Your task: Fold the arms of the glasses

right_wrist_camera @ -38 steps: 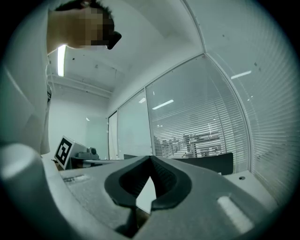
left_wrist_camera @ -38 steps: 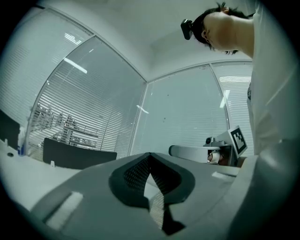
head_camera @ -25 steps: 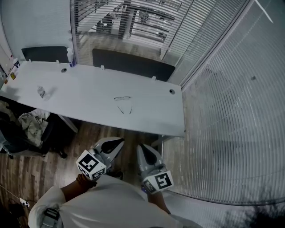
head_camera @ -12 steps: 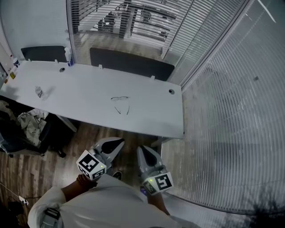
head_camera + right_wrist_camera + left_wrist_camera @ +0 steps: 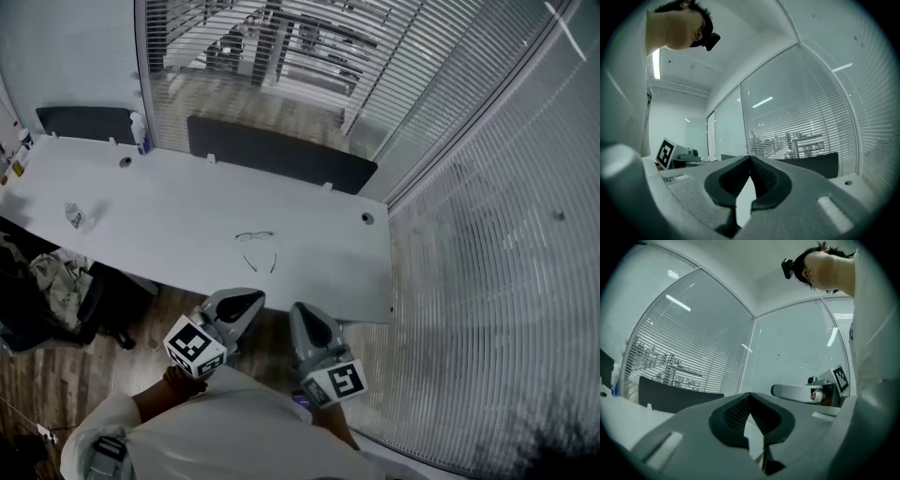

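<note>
The glasses (image 5: 256, 237) lie on the white table (image 5: 169, 216), thin-framed, both arms spread open and pointing toward me. My left gripper (image 5: 249, 299) and right gripper (image 5: 299, 312) are held side by side, level, just short of the table's near edge and below the glasses. Neither touches the glasses or the table. In the left gripper view the jaws (image 5: 750, 395) meet at the tips with nothing between them. The right gripper view shows the same, its jaws (image 5: 750, 158) closed and empty. The glasses appear in neither gripper view.
A small bottle (image 5: 72, 216) lies at the table's left and a spray bottle (image 5: 140, 133) stands at the far left corner. Dark partition panels (image 5: 277, 153) line the table's far edge. A chair with clothes (image 5: 54, 278) is at the left; glass walls with blinds (image 5: 487, 281) close the right.
Both grippers and the head camera have moved forward toward the table; its near edge now lies just ahead of the fingertips. The glasses have not moved and both jaws stay closed.
</note>
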`<state>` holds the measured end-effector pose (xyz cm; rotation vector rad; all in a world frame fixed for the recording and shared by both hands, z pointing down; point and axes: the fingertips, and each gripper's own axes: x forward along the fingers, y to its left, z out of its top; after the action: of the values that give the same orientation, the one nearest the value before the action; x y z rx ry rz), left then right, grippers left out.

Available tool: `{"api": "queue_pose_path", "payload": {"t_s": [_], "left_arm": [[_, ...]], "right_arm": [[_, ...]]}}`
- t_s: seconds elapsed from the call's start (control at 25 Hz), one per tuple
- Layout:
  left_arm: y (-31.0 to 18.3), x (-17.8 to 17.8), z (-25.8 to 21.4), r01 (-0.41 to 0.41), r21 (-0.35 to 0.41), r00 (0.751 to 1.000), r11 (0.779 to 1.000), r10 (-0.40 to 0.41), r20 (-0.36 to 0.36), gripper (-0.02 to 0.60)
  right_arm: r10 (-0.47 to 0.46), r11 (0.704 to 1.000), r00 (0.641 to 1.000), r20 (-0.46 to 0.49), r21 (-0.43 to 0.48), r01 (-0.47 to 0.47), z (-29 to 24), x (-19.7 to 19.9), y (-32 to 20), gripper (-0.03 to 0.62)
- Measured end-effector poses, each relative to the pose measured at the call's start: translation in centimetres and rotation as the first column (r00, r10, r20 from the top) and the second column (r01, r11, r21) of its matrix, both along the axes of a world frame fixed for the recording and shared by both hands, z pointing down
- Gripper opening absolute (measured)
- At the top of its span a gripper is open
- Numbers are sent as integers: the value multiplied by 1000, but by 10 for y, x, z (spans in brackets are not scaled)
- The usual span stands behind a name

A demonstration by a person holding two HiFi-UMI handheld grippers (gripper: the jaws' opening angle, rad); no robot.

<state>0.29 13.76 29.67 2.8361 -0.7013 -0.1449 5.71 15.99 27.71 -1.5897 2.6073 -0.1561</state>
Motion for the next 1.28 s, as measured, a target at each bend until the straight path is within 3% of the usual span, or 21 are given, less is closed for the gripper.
{"api": "queue_pose_path", "payload": {"t_s": [0.24,0.56,0.96,1.28], "left_arm": [[-79,-19,0,-7,13,1000,1000,7,4,3],[-154,-27,-5,10,14,1000,1000,-10,-2,3],[-162,-5,-10,7,-48,1000,999,-7,9,3],[-146,-4,36,15,-164,998,986,-4,63,3]], "right_arm": [[-14,1000,1000,-22,7,14,-4,-21,-84,0],[-8,1000,1000,-10,-25,8,2,-26,-148,2],[-24,999,999,-44,-44,22,-3,-5,-165,0],[-30,980,1000,-3,-196,29,43,0,-149,0]]}}
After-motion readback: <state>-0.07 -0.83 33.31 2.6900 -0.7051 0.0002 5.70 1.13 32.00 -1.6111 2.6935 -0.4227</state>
